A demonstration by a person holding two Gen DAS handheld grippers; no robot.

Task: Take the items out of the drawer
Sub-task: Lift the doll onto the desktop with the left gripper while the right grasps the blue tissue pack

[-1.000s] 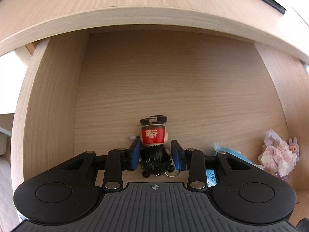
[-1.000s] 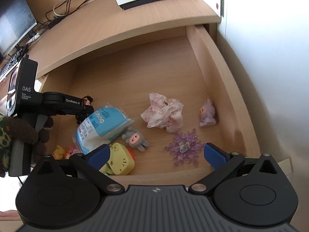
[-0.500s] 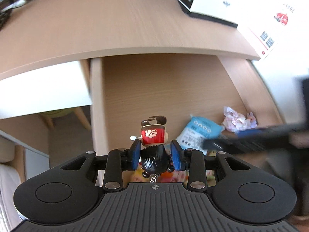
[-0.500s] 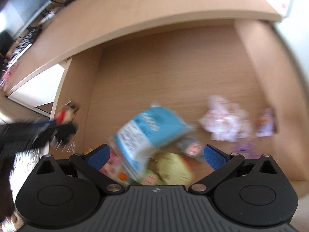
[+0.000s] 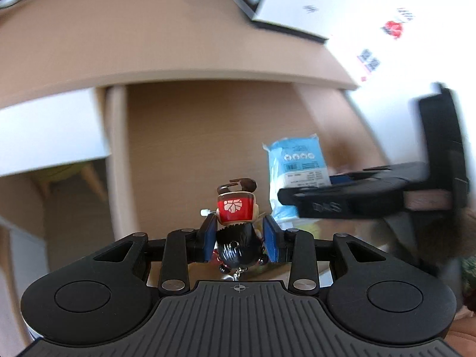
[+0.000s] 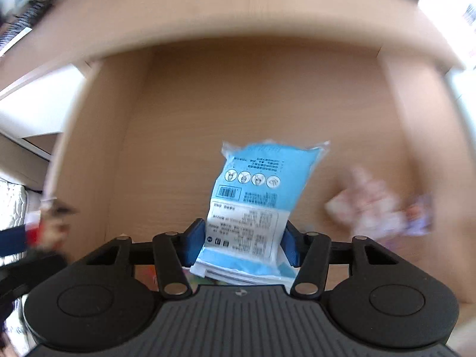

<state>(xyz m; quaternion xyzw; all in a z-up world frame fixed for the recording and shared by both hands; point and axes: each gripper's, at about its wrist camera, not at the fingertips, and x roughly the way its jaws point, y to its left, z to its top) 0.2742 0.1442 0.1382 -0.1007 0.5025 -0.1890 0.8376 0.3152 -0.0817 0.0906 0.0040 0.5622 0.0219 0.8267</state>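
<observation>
Blue plastic packet between closing right hand-held gripper, for lifting out; red-black toy figurine clamped in left hand-held gripper, clear of wooden drawer.

A curved wooden desktop spans the top of both views, blurred. On it, at the far right of the left wrist view, lies a white box with a dark edge, a red mark and small printed codes. At the upper left of the right wrist view a dark keyboard rests on the desktop, and a quilted white cloth shows at the left edge.
</observation>
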